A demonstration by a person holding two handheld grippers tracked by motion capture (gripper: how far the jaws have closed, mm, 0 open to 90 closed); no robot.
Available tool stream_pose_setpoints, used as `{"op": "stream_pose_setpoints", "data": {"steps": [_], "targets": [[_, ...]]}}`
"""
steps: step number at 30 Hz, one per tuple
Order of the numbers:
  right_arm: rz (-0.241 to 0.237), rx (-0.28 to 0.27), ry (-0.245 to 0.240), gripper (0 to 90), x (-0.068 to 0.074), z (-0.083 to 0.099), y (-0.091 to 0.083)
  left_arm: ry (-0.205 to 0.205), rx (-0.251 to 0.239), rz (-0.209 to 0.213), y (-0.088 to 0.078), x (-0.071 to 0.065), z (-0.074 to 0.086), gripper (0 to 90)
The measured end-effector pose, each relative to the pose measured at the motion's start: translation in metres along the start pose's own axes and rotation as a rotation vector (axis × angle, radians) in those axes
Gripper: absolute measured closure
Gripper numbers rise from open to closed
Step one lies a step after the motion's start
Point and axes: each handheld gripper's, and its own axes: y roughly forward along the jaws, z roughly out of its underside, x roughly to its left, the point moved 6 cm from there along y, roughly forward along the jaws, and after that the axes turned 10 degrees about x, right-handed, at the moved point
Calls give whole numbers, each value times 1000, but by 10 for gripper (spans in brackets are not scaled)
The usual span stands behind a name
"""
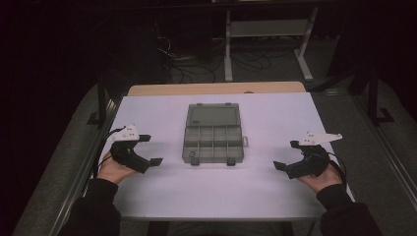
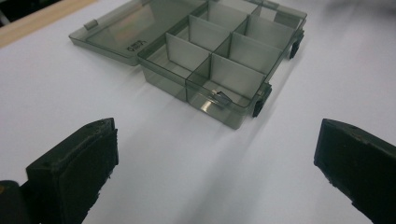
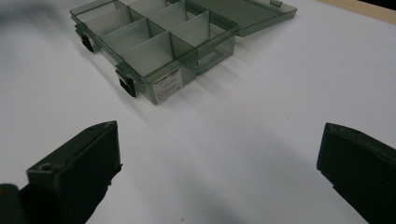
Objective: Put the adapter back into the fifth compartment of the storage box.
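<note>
White tabletop, open compartment box midway between spread left tongs and right tongs, perhaps empty.

Smoky, see-through glossy plastic for the compartment box and its opened lid, matt black rubbery-looking pads on the left gripper and right gripper, smooth matt white sheet over pale wood at the table's far edge.
</note>
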Motion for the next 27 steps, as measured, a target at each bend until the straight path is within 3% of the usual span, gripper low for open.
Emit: {"op": "stream_pose_setpoints", "data": {"steps": [12,27], "targets": [[2,-1,7,0,-2,1,-1,-50,-57,-33,-10,0,17,0],[-4,6,8,0,0,4,-2,-81,-67,-80,-26,2,43,0]]}}
